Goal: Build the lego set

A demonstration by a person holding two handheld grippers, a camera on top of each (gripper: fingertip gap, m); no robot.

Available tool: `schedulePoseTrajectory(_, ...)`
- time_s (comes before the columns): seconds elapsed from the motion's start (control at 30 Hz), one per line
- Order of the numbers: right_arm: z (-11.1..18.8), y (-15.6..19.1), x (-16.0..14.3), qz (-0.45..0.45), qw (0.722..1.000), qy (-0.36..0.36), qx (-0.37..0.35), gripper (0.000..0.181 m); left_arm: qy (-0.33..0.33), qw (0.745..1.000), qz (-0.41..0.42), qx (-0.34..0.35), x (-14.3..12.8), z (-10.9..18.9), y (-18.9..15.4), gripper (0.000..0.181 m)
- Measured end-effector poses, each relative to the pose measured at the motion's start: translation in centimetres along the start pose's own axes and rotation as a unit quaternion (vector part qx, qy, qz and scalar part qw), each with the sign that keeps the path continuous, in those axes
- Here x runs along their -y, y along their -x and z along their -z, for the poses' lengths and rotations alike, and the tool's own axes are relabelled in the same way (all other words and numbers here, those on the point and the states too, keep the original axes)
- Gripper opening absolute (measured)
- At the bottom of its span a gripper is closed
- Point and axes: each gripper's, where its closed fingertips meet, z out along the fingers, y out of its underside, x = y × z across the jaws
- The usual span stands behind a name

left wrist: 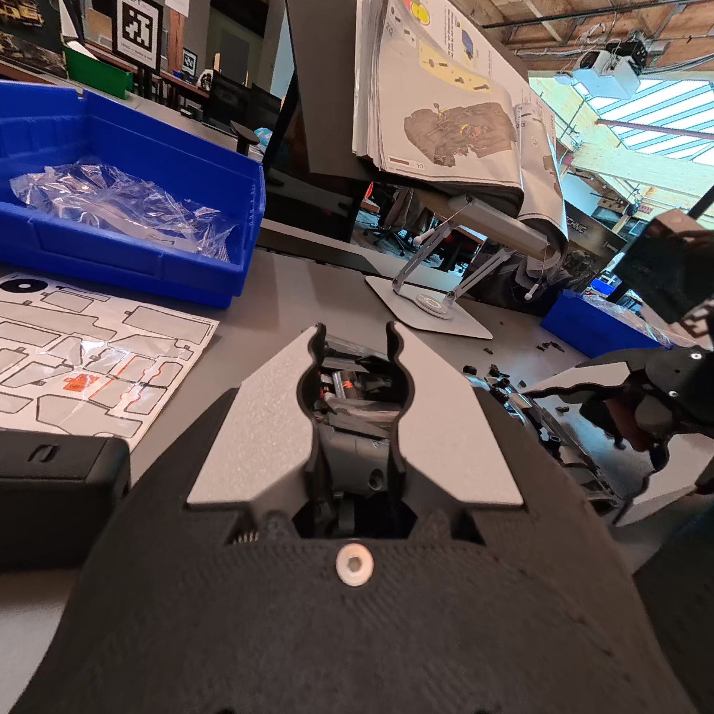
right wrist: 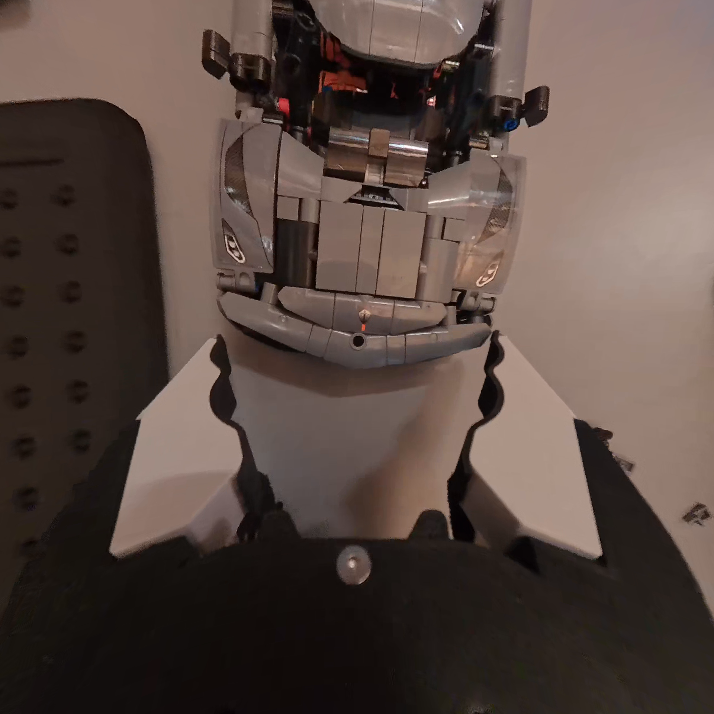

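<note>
Workshop room, exposed wooden ceiling, skylight. Grey tabletop (left wrist: 293, 293) carries everything. Blue bin (left wrist: 127, 216) toward far left edge, crumpled clear plastic bags (left wrist: 116, 204) inside. Instruction booklet (left wrist: 452, 96) open on metal stand (left wrist: 432, 301) near far edge. Sticker sheet (left wrist: 89, 359) flat beside bin. Grey lego car (right wrist: 367, 216) mid-tabletop, nose pointing at right gripper (right wrist: 355, 347). Right gripper: jaws spread wide, empty, tips just short of car's bumper. Left gripper (left wrist: 355, 336): jaws narrowly parted, car parts between them; grip cannot tell.
</note>
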Motion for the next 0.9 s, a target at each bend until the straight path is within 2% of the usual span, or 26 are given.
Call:
schedulePoseTrajectory(0.2,-0.9,-0.4,0.0,-0.026,1.000,-0.002,-0.018,0.147,0.001,1.000,0.014,-0.007,-0.1,0.0,0.1,0.031)
schedulePoseTrajectory(0.33,-1.8,-0.3,-0.2,-0.030,1.000,0.000,-0.007,0.143,0.011,1.000,0.006,-0.005,-0.3,-0.2,-0.1,0.026)
schedulePoseTrajectory(0.67,-1.1,-1.0,-0.9,-0.009,1.000,0.008,-0.003,0.143,0.028,1.000,-0.001,-0.011,-0.9,-0.6,-0.7,0.012)
schedulePoseTrajectory(0.9,-0.2,-2.2,-2.3,0.017,1.000,0.017,0.004,0.145,0.048,0.998,-0.012,-0.040,-1.8,-1.3,-2.6,0.014)
